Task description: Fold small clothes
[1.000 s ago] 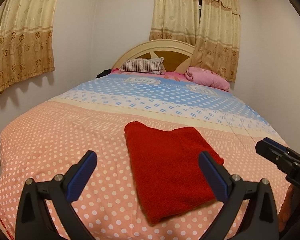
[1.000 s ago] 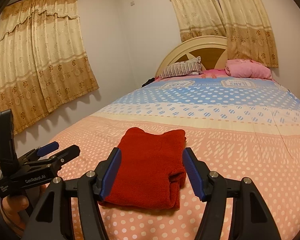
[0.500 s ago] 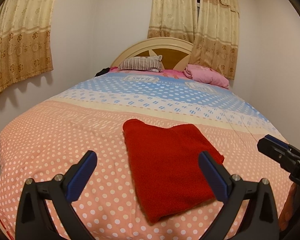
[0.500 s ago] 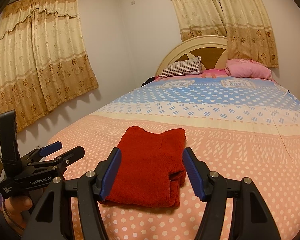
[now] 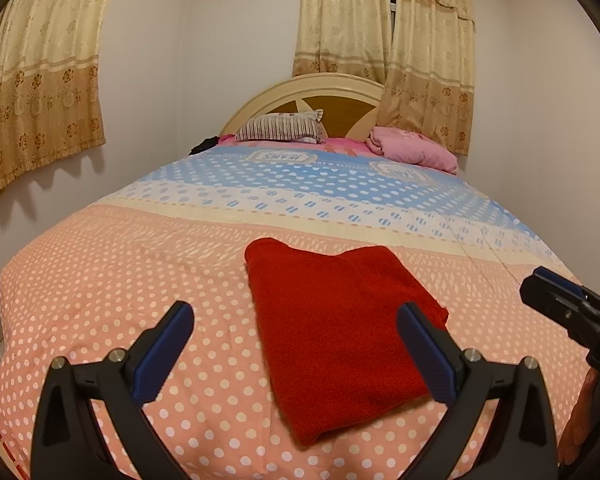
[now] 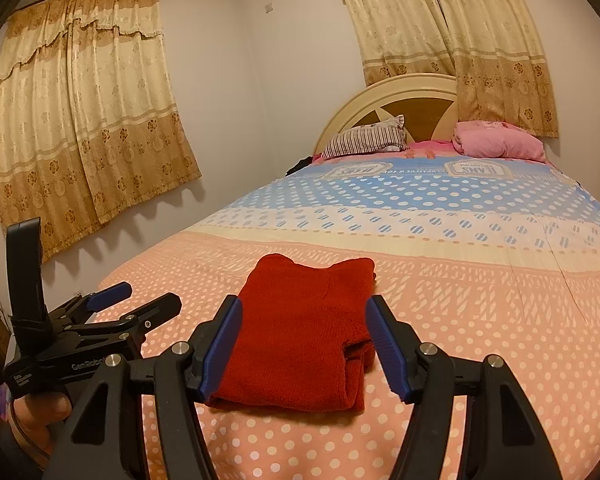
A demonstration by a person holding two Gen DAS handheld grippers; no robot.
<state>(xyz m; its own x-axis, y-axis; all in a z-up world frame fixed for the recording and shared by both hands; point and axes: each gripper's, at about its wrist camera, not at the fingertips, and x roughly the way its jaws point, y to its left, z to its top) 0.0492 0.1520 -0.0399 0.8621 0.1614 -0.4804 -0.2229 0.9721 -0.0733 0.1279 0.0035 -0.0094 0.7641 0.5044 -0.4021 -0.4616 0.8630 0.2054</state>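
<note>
Both wrist cams low, near, sharing bed [image 5: 100,280].

We are in a home bedroom. A bed [image 5: 148,280] fills the room, spread with a polka-dotted cover [image 6: 480,280] in peach, cream and blue bands. At its far end we see an arched wooden headboard [image 5: 332,98], a striped pillow [image 5: 280,130] and a pink pillow [image 6: 500,142]. Floral beige curtains [image 6: 84,120] hang against plain white walls [image 5: 148,80].

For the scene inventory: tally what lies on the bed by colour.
Red: 1, folded red garment
Striped: 1, striped pillow
Pink: 1, pink bundle
Black: 1, black item, too small to identify
Total: 4
</note>
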